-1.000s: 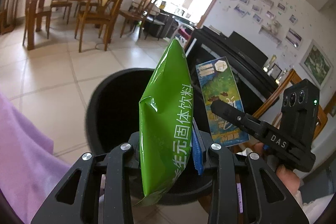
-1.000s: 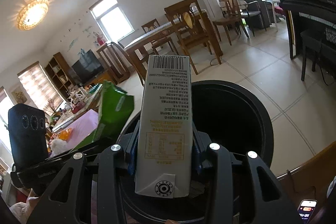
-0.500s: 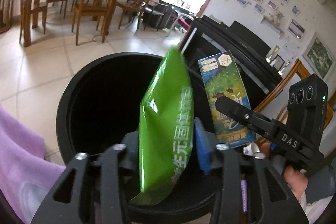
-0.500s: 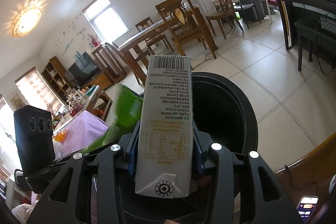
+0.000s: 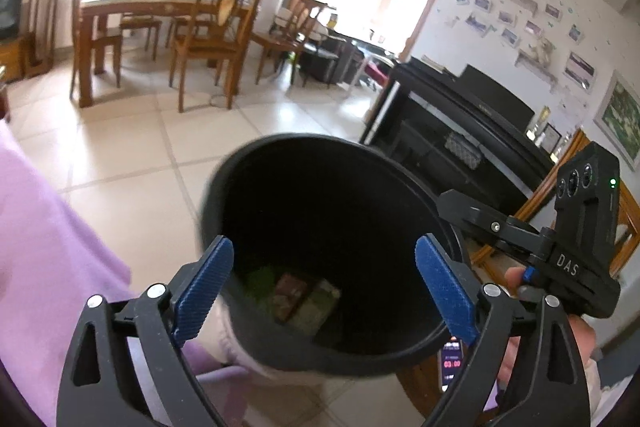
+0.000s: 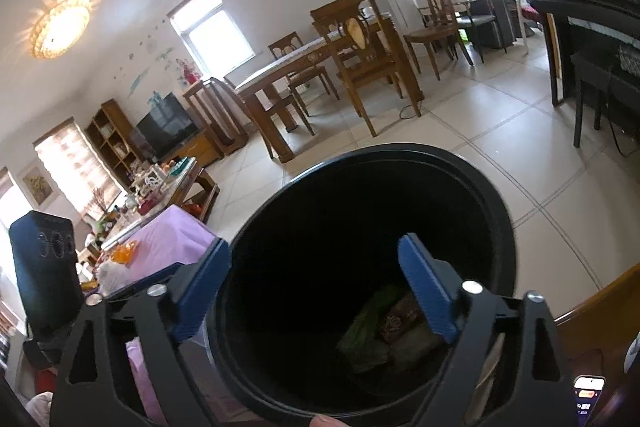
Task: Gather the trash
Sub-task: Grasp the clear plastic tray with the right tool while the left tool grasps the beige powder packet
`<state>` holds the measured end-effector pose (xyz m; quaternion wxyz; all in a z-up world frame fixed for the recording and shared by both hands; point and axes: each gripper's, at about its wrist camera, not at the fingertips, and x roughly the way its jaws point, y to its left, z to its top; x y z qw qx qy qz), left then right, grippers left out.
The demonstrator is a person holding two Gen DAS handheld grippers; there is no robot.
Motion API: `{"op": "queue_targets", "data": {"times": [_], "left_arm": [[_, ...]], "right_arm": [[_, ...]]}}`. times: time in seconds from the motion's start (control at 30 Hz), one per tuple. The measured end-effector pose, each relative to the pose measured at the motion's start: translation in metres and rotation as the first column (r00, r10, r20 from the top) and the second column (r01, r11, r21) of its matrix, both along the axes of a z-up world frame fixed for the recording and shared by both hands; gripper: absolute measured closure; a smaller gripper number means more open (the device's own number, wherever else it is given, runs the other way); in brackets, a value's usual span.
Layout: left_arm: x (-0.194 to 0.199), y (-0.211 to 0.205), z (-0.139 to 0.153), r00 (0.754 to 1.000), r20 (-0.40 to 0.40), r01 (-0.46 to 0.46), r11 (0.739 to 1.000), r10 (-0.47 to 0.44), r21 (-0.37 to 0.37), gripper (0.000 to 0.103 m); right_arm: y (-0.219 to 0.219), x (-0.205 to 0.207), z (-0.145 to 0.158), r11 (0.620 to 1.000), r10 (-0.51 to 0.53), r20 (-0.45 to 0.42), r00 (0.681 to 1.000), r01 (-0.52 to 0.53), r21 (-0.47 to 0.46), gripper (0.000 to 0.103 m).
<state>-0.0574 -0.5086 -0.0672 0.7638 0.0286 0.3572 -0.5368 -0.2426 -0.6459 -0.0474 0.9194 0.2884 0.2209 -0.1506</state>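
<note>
A round black trash bin (image 5: 280, 155) stands on the tiled floor; it also shows in the right wrist view (image 6: 400, 151). At its bottom lie a green packet (image 5: 260, 277) and a carton (image 5: 316, 301); the right wrist view shows the green packet (image 6: 364, 327) and the carton (image 6: 412, 341) too. My left gripper (image 5: 324, 259) is open and empty over the bin's mouth. My right gripper (image 6: 314, 259) is open and empty over the bin, and it shows at the right of the left wrist view (image 5: 520, 231).
A purple cloth (image 5: 44, 259) covers a surface left of the bin. A black piano (image 5: 460, 123) stands to the right. A wooden dining table with chairs (image 5: 160, 23) is farther back. A phone (image 6: 588, 395) lies at the lower right.
Both grippers have opened. The green packet and the carton have left the grippers and now lie at the bottom of the bin.
</note>
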Motion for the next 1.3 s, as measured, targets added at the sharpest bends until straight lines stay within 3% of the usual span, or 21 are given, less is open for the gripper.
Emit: {"op": "queue_targets", "data": {"times": [0.27, 0.43, 0.57, 0.7, 0.77, 0.8, 0.97, 1.1, 1.2, 1.3], "left_arm": [[0.023, 0.115, 0.027, 0.986, 0.037, -0.161, 0.986, 0.163, -0.053, 0.012], [0.040, 0.215, 0.041, 0.948, 0.057, -0.307, 0.948, 0.313, -0.087, 0.012], [0.054, 0.311, 0.052, 0.878, 0.100, -0.460, 0.883, 0.468, -0.096, 0.012], [0.067, 0.407, 0.055, 0.766, 0.132, -0.626, 0.777, 0.629, -0.073, 0.012], [0.079, 0.446, 0.053, 0.716, 0.176, -0.685, 0.729, 0.676, -0.012, 0.012], [0.087, 0.460, 0.052, 0.704, 0.196, -0.701, 0.713, 0.683, 0.033, 0.012], [0.128, 0.500, 0.037, 0.706, 0.227, -0.707, 0.684, 0.670, 0.181, 0.012], [0.155, 0.508, 0.028, 0.732, 0.168, -0.680, 0.689, 0.661, 0.251, 0.012], [0.173, 0.507, 0.022, 0.743, 0.168, -0.665, 0.687, 0.648, 0.293, 0.012], [0.193, 0.507, 0.016, 0.752, 0.121, -0.648, 0.694, 0.648, 0.314, 0.012]], "right_arm": [[0.058, 0.040, 0.018, 0.991, 0.119, -0.031, 0.992, -0.120, -0.054, 0.009], [0.112, 0.080, 0.026, 0.967, 0.239, -0.058, 0.969, -0.243, -0.072, 0.009], [0.160, 0.118, 0.026, 0.932, 0.355, -0.084, 0.931, -0.359, -0.044, 0.009], [0.210, 0.161, 0.017, 0.880, 0.473, -0.117, 0.873, -0.474, 0.016, 0.009], [0.236, 0.187, 0.008, 0.852, 0.522, -0.143, 0.841, -0.520, 0.054, 0.009], [0.244, 0.195, 0.007, 0.846, 0.533, -0.151, 0.833, -0.529, 0.065, 0.009], [0.287, 0.244, -0.014, 0.823, 0.567, -0.234, 0.790, -0.553, 0.130, 0.009], [0.309, 0.258, -0.020, 0.820, 0.566, -0.298, 0.768, -0.563, 0.107, 0.009], [0.312, 0.264, -0.021, 0.829, 0.545, -0.336, 0.768, -0.553, 0.079, 0.010], [0.314, 0.272, -0.025, 0.833, 0.532, -0.368, 0.762, -0.549, 0.068, 0.029]]}}
